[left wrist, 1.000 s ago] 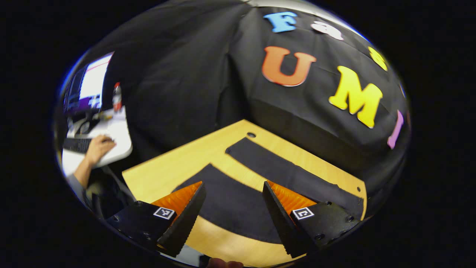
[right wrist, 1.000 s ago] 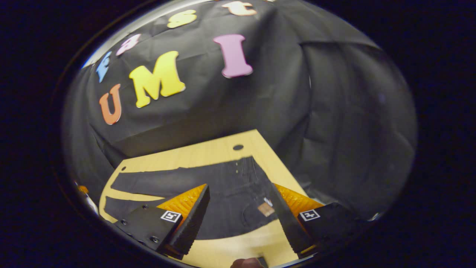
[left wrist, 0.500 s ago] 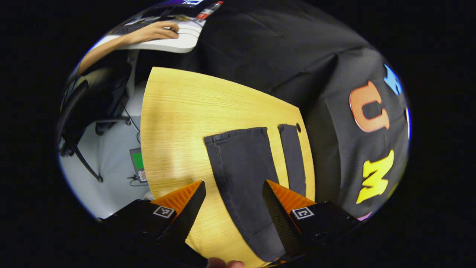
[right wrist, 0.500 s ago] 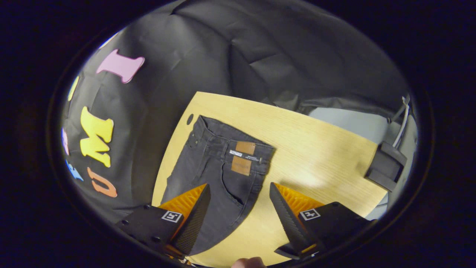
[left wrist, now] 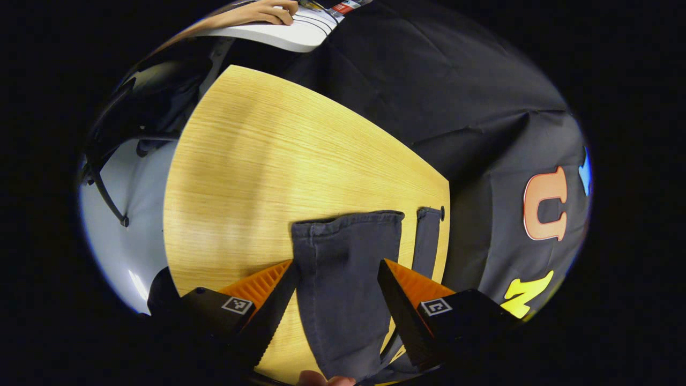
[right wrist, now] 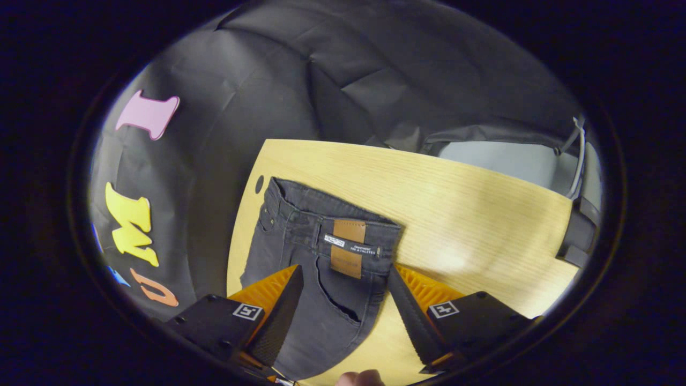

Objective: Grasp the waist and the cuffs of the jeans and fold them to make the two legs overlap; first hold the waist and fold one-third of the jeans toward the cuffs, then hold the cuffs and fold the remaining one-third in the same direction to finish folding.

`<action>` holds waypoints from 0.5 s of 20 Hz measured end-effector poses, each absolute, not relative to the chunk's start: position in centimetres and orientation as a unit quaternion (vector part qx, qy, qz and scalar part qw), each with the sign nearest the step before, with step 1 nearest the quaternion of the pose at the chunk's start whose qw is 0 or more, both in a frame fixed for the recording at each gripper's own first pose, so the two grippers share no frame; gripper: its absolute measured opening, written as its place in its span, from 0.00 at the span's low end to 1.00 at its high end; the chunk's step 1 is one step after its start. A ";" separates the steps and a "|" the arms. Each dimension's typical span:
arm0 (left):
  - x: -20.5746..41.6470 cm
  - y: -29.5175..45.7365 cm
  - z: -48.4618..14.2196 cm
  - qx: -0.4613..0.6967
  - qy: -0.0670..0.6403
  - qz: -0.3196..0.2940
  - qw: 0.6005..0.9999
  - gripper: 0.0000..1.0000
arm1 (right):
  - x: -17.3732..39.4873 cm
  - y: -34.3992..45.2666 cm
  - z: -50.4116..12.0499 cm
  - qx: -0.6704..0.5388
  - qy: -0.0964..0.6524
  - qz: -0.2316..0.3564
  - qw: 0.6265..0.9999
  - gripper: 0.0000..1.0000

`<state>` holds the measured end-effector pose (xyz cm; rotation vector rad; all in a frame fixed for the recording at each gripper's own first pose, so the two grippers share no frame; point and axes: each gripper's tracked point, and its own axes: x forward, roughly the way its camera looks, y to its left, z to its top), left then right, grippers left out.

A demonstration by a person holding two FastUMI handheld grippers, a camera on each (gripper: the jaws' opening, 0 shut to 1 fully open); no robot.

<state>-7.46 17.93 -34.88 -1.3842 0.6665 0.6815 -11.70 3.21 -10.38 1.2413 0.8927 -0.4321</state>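
On the wooden table (left wrist: 241, 161), jeans (right wrist: 300, 236) lie flat beneath both spread tools (left wrist: 336, 292) (right wrist: 345, 297).

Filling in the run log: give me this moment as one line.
stage: pre-grasp | jeans: flat on table, legs apart | left gripper: open over cuff | right gripper: open over waist

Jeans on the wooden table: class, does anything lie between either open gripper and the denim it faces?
Nothing visible does. The left gripper hangs open over a cuff; the right gripper hangs open over the waist. The table beside the jeans is bare.
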 end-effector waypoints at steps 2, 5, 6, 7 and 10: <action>-6.1 17.8 -35.1 -0.609 0.301 0.292 0.673 0.98 | -11.5 3.2 -10.2 0.563 0.396 -0.199 0.698 0.98; -4.0 17.3 -35.0 -0.595 0.312 0.274 0.689 0.97 | -11.5 3.2 -10.5 0.551 0.415 -0.209 0.693 0.92; -3.7 17.3 -34.9 -0.589 0.318 0.271 0.692 0.96 | -11.8 3.2 -10.9 0.540 0.433 -0.221 0.687 0.98; -3.5 17.1 -35.2 -0.584 0.327 0.270 0.692 0.95 | -12.3 2.8 -11.1 0.528 0.449 -0.240 0.680 0.96; -2.7 16.6 -36.2 -0.575 0.346 0.264 0.692 0.70 | -13.3 2.0 -11.5 0.504 0.483 -0.277 0.660 0.65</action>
